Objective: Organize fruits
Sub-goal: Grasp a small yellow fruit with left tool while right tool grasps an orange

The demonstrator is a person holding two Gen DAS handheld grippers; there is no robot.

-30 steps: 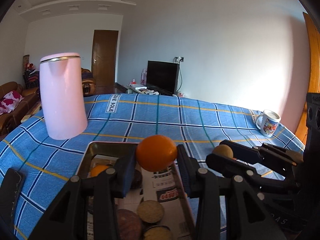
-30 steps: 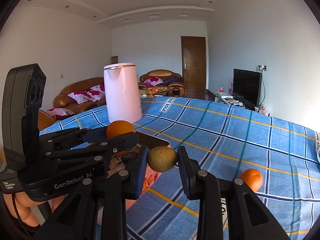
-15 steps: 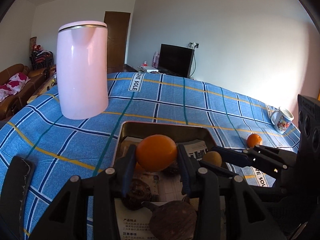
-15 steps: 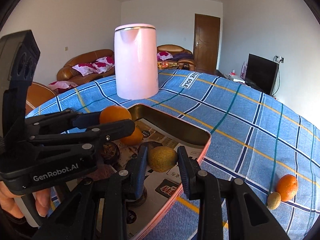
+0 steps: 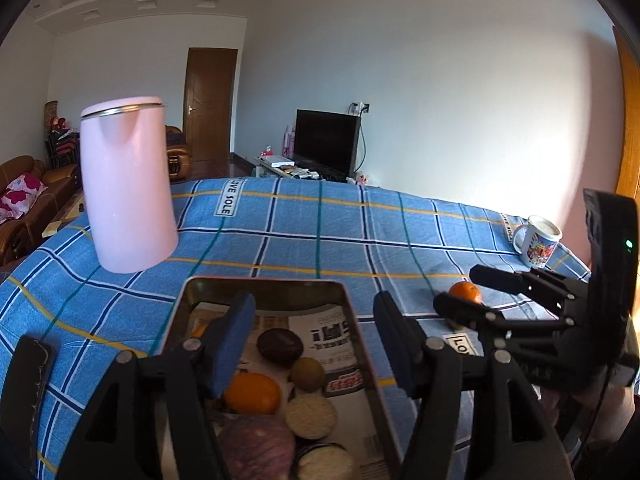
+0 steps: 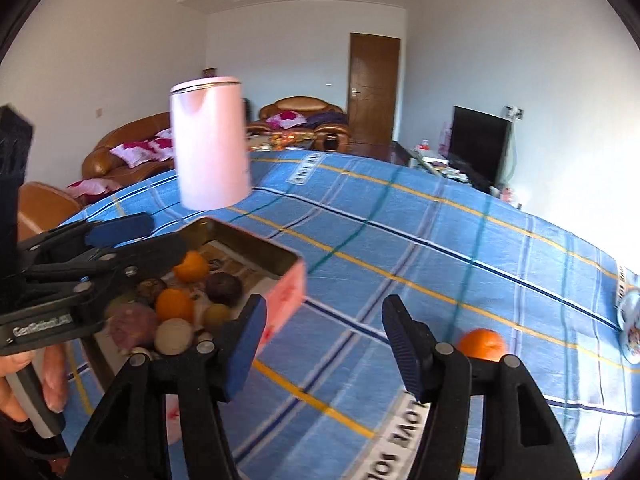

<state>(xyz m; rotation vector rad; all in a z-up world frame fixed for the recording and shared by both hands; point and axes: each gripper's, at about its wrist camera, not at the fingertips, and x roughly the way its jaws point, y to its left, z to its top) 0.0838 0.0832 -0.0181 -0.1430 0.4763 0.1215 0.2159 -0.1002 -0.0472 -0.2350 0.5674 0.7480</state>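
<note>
A metal tray (image 5: 264, 285) lined with newspaper sits on the blue checked tablecloth and holds several fruits, among them an orange (image 5: 252, 393) and a small brown fruit (image 5: 307, 374). It also shows in the right wrist view (image 6: 256, 245). My left gripper (image 5: 314, 336) is open and empty above the tray. My right gripper (image 6: 323, 340) is open and empty, right of the tray, and shows in the left wrist view (image 5: 464, 292). One loose orange (image 6: 480, 344) lies on the cloth to the right, also in the left wrist view (image 5: 464, 292).
A tall pink kettle (image 5: 126, 188) stands behind the tray at the left. A printed mug (image 5: 538, 246) stands near the table's far right edge. Sofas, a door and a TV are beyond the table.
Both grippers opened: the orange left my left gripper and the brown fruit left my right, and both now lie in the tray. The right gripper has swung right, away from the tray.
</note>
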